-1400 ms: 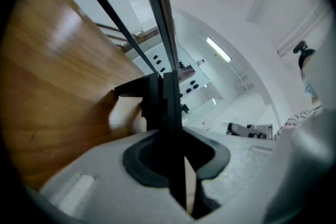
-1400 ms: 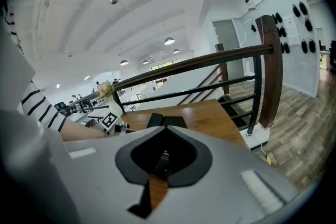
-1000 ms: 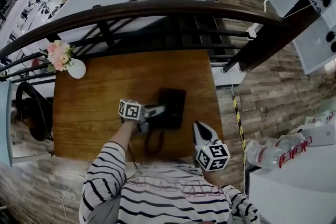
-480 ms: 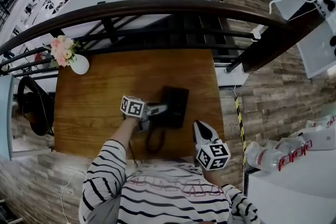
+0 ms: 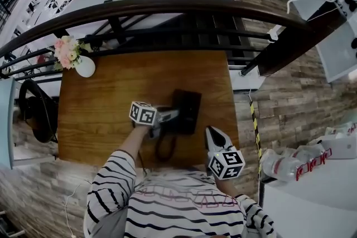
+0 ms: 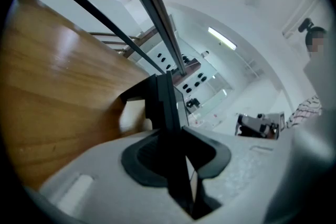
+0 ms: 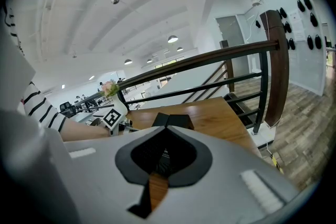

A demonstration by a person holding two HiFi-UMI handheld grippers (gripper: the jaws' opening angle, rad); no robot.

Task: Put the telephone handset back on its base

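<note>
Handset [image 5: 174,102] looks seated along the left side of the base [image 5: 191,111] on the table [image 5: 100,114]. It is dark on dark, so this is my judgement only. Left gripper [image 5: 167,116] is at the handset. Its jaws have just been opening to a slim gap, with nothing pinched between them. Right gripper [image 5: 213,135] hangs near the base, closed and empty. What I see left to do: pull clear and check the seating.

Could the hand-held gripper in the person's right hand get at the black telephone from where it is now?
Probably yes. The right hand-held gripper hangs just beside the telephone, pointing its way, with only bare table between them.
</note>
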